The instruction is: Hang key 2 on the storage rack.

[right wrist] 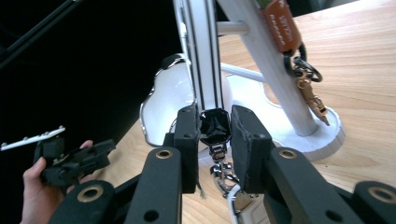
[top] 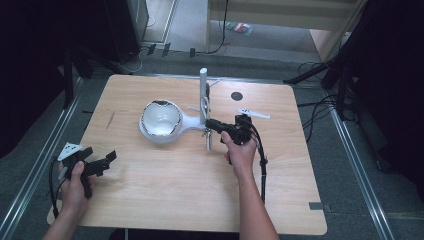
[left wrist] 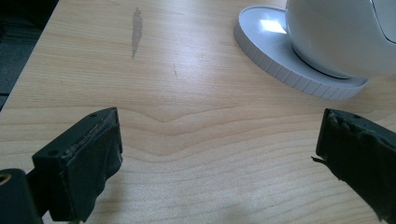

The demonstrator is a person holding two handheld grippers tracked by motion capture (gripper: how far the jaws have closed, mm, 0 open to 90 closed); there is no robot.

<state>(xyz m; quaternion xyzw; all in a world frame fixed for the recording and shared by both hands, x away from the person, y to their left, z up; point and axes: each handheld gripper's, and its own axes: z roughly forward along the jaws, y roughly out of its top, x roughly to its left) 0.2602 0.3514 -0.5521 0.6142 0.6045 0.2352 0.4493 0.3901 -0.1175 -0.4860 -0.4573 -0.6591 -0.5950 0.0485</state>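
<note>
The right gripper (right wrist: 214, 140) has its jaws clamped on a black keychain fob (right wrist: 214, 125) beside the white stand (top: 203, 95). A loose pinch could drop it. The left gripper (top: 95, 163), jaws wide and empty, hovers over the tabletop (top: 175, 200).

The high view is soft and slightly grainy, evenly lit from above; the tabletop (top: 165, 195) glows pale while the surroundings from 9 to 12 o'clock fall to near black. The domed white lamp (top: 160, 120) carries a bright glare patch. In the left gripper view, light reflects off the lamp's base (left wrist: 273, 44) at 1 o'clock, and the near tool tips blur. The right gripper view is dark from 9 to 11 o'clock.
</note>
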